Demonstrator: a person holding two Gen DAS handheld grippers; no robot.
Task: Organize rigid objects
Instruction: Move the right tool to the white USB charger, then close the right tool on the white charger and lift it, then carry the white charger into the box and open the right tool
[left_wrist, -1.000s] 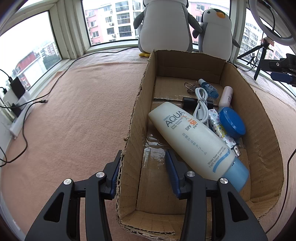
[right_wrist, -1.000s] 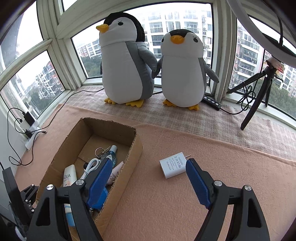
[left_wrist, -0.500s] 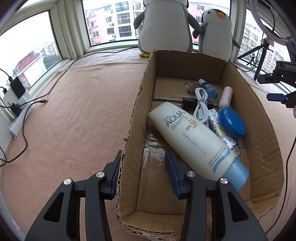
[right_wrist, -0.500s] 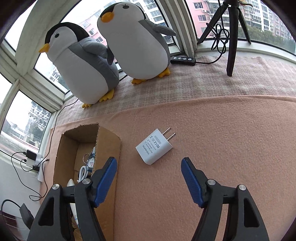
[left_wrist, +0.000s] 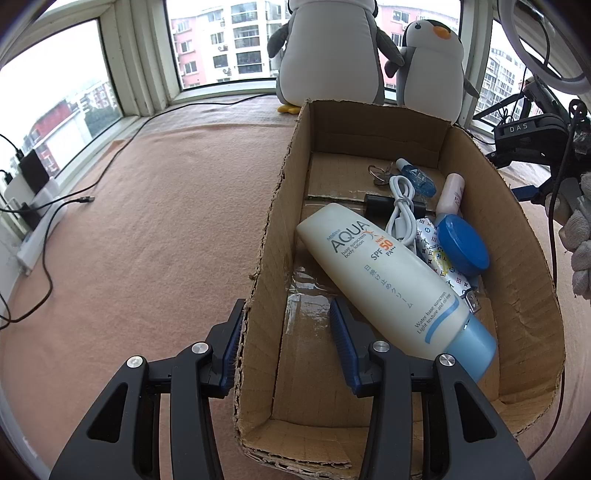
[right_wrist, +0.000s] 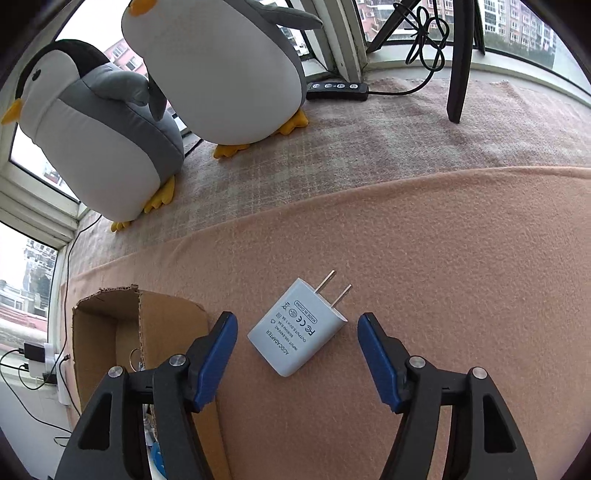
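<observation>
Two tongs, both spread wide. The left tongs (left_wrist: 286, 341) straddle the box (left_wrist: 264, 258) wall, one finger outside, one inside near the sunscreen (left_wrist: 391, 284). The right tongs (right_wrist: 293, 356) hover low over the pink surface (right_wrist: 443, 240), the white adapter (right_wrist: 299, 326) lying flat between their tips, just beside the box.

Sunscreen tube (left_wrist: 391, 284) reads "AQUA SPF 50"; charger (right_wrist: 299, 328) reads "AC/DC ADAPTER".
</observation>
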